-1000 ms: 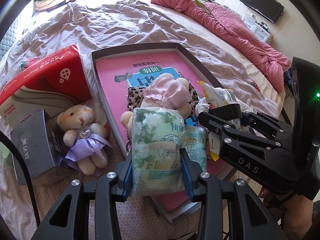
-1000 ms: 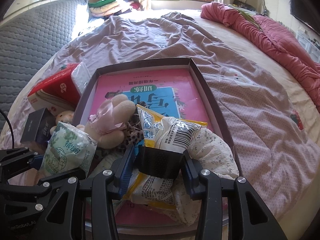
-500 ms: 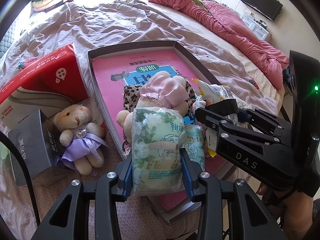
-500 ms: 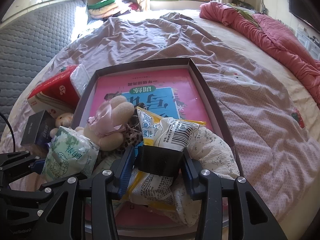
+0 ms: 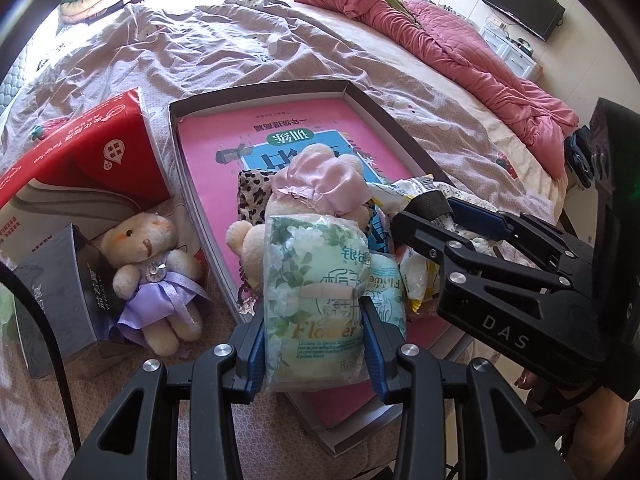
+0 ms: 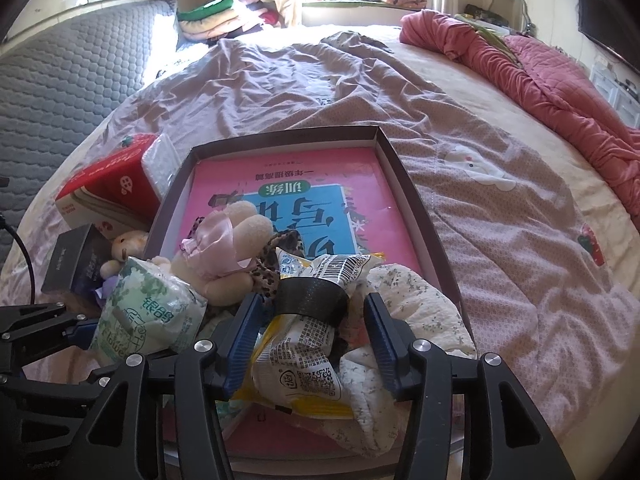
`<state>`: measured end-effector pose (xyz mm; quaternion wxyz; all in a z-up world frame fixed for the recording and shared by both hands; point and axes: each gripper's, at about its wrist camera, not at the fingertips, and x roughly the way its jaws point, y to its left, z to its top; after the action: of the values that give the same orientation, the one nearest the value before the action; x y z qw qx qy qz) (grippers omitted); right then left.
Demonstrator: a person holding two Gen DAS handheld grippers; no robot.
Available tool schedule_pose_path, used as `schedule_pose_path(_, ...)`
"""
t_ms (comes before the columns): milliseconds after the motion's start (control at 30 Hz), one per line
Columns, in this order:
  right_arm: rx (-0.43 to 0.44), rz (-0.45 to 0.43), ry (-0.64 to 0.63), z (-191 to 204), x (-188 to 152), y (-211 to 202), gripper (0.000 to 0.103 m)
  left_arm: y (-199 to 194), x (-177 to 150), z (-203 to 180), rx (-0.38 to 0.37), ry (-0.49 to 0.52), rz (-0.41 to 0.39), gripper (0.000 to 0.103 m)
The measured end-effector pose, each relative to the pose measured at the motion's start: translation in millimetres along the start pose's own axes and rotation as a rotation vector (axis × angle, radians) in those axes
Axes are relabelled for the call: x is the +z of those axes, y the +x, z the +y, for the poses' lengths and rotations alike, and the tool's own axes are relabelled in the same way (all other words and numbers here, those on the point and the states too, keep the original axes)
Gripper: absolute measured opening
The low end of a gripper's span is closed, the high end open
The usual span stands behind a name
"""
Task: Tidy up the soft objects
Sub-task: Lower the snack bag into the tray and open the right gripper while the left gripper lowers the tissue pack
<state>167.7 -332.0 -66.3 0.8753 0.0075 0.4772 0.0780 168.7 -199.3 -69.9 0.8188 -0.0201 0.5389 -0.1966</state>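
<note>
The bed (image 6: 500, 240) spreads under everything, its mauve cover rumpled as it was a second ago, with the red quilt (image 6: 560, 80) heaped along its far right side; on it sits the shallow tray (image 6: 404, 184), lined with a pink book cover, and it has not shifted; left of the tray the red tissue box (image 5: 80, 160) and the dark box (image 5: 60, 300) stand where they stood, the bear in the lilac dress (image 5: 156, 280) lying between the dark box and the tray wall; inside the tray, at its near end, the bear in the pink dress (image 5: 320, 184) lies over a leopard-print cloth (image 5: 250, 192), and a floral cloth bundle (image 6: 408, 300) slumps in the near right corner; my left gripper (image 5: 314, 340) pinches the green flowered tissue pack (image 5: 312, 292) upright over the tray's near left edge, blue pads pressed into both its sides, exactly as before; what differs is my right gripper (image 6: 312, 332): a second ago its pads squeezed the yellow snack packet (image 6: 304, 364) at its black-taped waist, and now the jaws are opening, the pads standing clear of the packet on both sides; the packet still sits between them, resting on the floral bundle at the tray's near end.
</note>
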Motion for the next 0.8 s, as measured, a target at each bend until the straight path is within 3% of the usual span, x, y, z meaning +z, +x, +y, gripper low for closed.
schedule_pose_path(533,-0.031,-0.017,0.003,-5.2,-5.2,-14.4,0.059,4.4,2.2,-2.1,-0.002,-0.008,0.033,0.047)
schedule_pose_path(800,-0.053,-0.022,-0.003,-7.7,-6.4,-16.5,0.066,3.7,0.2,-5.1,0.002,0.001,0.037,0.054)
